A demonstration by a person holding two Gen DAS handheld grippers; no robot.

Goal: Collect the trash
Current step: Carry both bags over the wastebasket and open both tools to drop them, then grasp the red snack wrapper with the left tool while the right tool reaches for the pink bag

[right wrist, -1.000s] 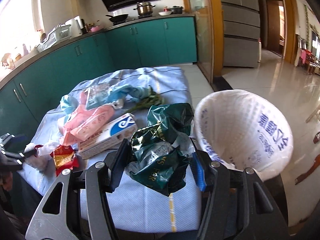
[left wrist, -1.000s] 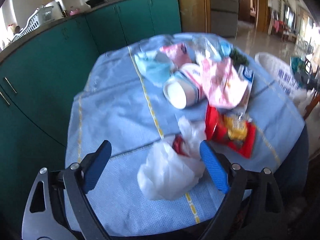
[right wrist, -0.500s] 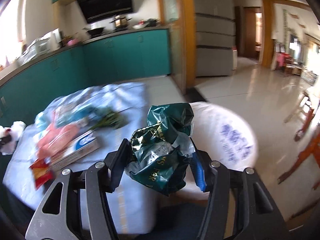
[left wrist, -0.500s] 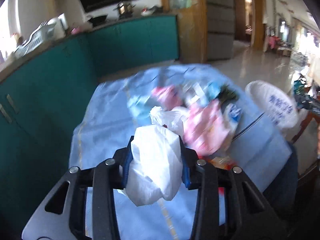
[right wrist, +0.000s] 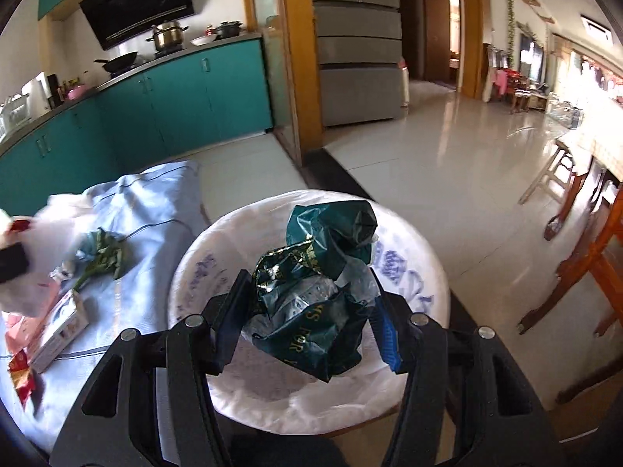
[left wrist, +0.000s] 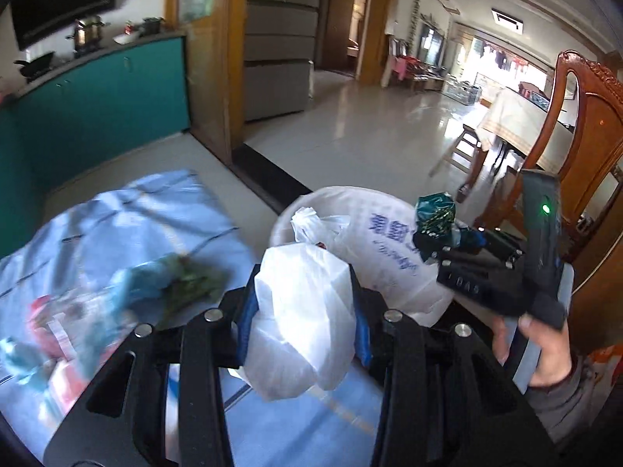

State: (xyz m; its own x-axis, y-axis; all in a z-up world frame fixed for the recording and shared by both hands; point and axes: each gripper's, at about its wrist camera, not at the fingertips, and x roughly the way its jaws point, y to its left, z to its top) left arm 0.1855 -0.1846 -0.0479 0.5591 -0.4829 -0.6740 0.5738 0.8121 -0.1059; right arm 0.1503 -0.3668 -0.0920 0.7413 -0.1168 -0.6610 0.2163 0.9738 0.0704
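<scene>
My left gripper (left wrist: 303, 311) is shut on a white plastic bag (left wrist: 300, 311) and holds it above the table's right end, just short of the white-lined trash bin (left wrist: 389, 233). My right gripper (right wrist: 307, 311) is shut on a crumpled dark green wrapper (right wrist: 311, 303) and holds it over the open bin (right wrist: 218, 272). In the left wrist view the right gripper (left wrist: 440, 233) shows over the bin's far rim with the green wrapper (left wrist: 434, 214).
The table with the blue cloth (right wrist: 155, 202) holds leafy greens (right wrist: 101, 257), a white box (right wrist: 58, 330), a red wrapper (right wrist: 19, 373) and pink packets (left wrist: 50, 323). A wooden chair (left wrist: 576, 155) stands right of the bin. Teal cabinets (right wrist: 175, 97) line the back.
My left gripper closed on the white bag, lifted it and swung right toward the bin. My right gripper carried the green wrapper from the table to above the bin.
</scene>
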